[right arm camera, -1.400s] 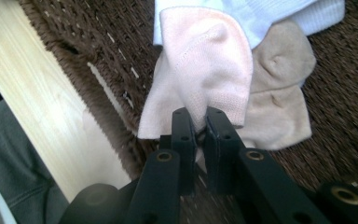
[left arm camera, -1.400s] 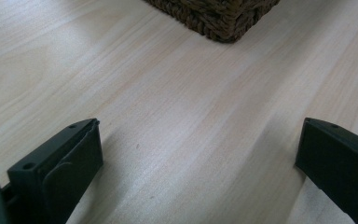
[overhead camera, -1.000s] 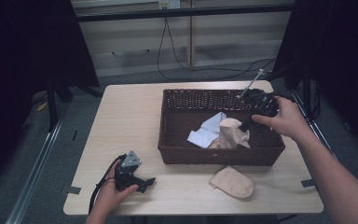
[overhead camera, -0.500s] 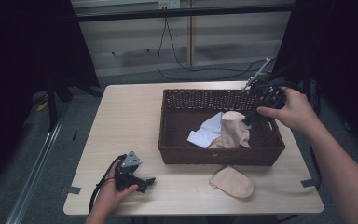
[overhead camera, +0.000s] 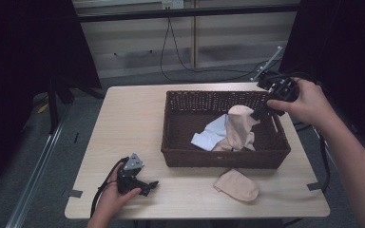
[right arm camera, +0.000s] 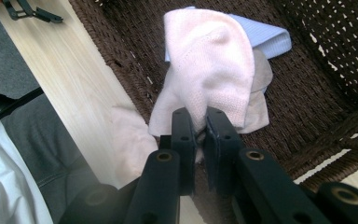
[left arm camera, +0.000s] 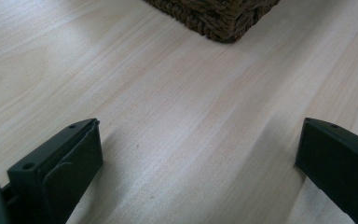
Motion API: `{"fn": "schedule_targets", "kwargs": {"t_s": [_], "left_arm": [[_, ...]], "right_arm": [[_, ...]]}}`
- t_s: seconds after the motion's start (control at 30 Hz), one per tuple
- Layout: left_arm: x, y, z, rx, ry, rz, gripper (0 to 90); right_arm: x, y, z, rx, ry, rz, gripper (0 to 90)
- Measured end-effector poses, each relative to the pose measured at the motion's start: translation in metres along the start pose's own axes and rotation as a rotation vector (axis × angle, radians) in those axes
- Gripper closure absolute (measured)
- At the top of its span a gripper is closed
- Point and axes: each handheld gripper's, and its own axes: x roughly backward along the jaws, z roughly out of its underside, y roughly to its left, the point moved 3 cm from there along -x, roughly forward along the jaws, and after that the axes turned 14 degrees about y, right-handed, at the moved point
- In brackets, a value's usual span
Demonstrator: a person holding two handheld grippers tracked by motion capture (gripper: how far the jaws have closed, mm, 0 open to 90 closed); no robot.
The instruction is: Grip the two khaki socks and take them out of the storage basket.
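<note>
Right tongs (right arm camera: 198,135) clenched on pale pink knit sock (right arm camera: 209,65), dangling it over dark brown woven wicker basket (overhead camera: 171,137), likely sorting; left tongs (overhead camera: 140,183) released, parked on light wood desk (overhead camera: 123,123), idle.

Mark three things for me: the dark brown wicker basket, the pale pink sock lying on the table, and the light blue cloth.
dark brown wicker basket (overhead camera: 218,159), high view, near wall
pale pink sock on the table (overhead camera: 237,184), high view, its middle
light blue cloth (overhead camera: 210,135), high view, its exposed flat part
</note>
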Motion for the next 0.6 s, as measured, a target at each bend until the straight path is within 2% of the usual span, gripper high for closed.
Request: {"fn": "schedule_targets", "kwargs": {"t_s": [0.33,0.47,0.6], "left_arm": [[0.000,0.000,0.000,-0.001,0.004,0.002,0.0],[0.000,0.000,0.000,0.000,0.000,0.000,0.0],[0.000,0.000,0.000,0.000,0.001,-0.001,0.0]], "right_arm": [[0.023,0.006,0.006,0.003,-0.040,-0.002,83.1],[0.030,0.010,0.011,0.006,-0.038,0.006,83.1],[0.035,0.016,0.016,0.027,-0.050,0.004,83.1]]}}
